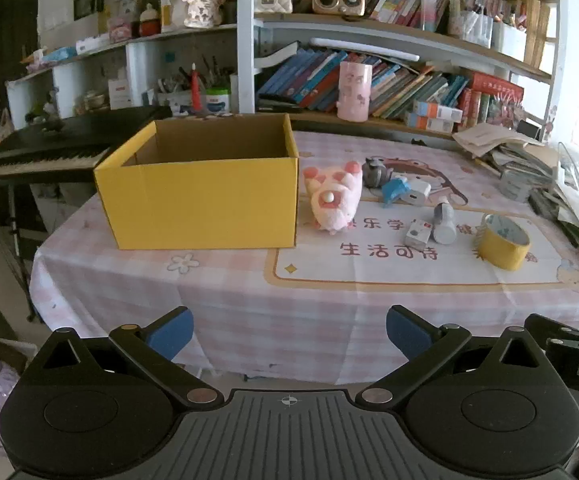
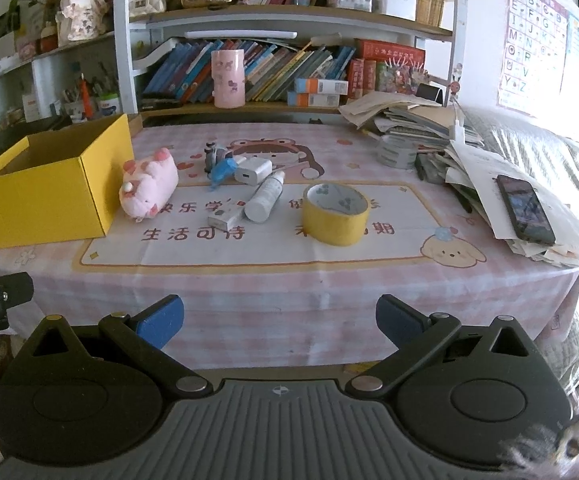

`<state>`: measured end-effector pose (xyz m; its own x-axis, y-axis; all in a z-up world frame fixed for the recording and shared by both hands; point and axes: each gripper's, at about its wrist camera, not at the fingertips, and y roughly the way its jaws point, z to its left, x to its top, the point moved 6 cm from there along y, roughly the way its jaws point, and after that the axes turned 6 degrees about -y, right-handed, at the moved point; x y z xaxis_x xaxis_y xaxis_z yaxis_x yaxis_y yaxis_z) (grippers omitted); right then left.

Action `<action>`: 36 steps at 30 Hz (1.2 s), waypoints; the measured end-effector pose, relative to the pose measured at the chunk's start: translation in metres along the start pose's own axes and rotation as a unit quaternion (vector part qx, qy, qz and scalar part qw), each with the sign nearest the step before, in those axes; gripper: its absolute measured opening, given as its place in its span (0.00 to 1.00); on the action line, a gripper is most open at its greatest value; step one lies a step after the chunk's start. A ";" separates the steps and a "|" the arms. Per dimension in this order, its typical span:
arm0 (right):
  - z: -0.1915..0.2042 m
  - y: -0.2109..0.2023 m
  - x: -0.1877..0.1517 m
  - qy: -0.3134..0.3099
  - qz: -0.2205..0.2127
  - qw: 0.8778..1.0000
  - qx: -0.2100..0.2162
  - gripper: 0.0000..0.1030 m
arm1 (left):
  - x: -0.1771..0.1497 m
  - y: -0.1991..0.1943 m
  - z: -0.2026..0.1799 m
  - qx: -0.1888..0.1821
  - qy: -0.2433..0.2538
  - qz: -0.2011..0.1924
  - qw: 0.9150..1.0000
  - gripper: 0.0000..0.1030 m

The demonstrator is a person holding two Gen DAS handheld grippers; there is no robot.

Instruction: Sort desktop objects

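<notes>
An open yellow cardboard box (image 1: pixel 201 196) (image 2: pixel 45 192) stands at the table's left. Beside it lies a pink plush pig (image 1: pixel 333 200) (image 2: pixel 147 184). Further right are a grey figure (image 1: pixel 375 170), a blue toy (image 1: pixel 395 190) (image 2: pixel 221 172), a white charger (image 1: pixel 417 192) (image 2: pixel 251 170), a white bottle (image 1: pixel 443 222) (image 2: pixel 265 196), a small white box (image 1: pixel 417 234) (image 2: pixel 225 216) and a yellow tape roll (image 1: pixel 503 242) (image 2: pixel 335 214). My left gripper (image 1: pixel 289 336) and right gripper (image 2: pixel 279 324) hover before the table's front edge, both open and empty.
A pink checked cloth (image 2: pixel 289 280) covers the table. A heap of papers with a black phone (image 2: pixel 525 208) fills the right side, with tape rolls (image 2: pixel 395 150) behind. Bookshelves and a pink cup (image 2: pixel 228 78) stand at the back. A keyboard piano (image 1: pixel 49 152) sits left of the table.
</notes>
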<state>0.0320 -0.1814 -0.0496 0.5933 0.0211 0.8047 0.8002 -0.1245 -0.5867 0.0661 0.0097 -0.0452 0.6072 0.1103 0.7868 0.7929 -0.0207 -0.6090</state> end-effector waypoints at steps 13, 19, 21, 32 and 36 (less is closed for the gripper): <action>0.001 0.000 0.000 0.002 0.001 1.000 -0.001 1.00 | -0.001 0.003 0.002 -0.003 -0.004 0.011 1.000 1.00; 0.001 0.000 0.001 0.003 0.003 1.000 -0.001 1.00 | -0.002 0.003 0.003 -0.002 -0.005 0.011 1.000 1.00; 0.001 0.000 0.000 0.004 0.003 1.000 -0.001 1.00 | -0.003 0.003 0.003 0.000 -0.004 0.011 1.000 1.00; -0.002 0.001 -0.003 0.010 0.006 1.000 0.002 1.00 | -0.004 0.003 0.003 0.003 -0.004 0.015 1.000 1.00; -0.001 0.001 -0.005 0.011 0.007 1.000 0.004 1.00 | -0.004 0.003 0.003 0.003 -0.004 0.015 1.000 1.00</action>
<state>0.0298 -0.1824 -0.0542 0.6028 -0.0033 0.7979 0.7923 -0.1160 -0.5990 0.0656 0.0118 -0.0507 0.6301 0.1169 0.7677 0.7742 -0.0179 -0.6327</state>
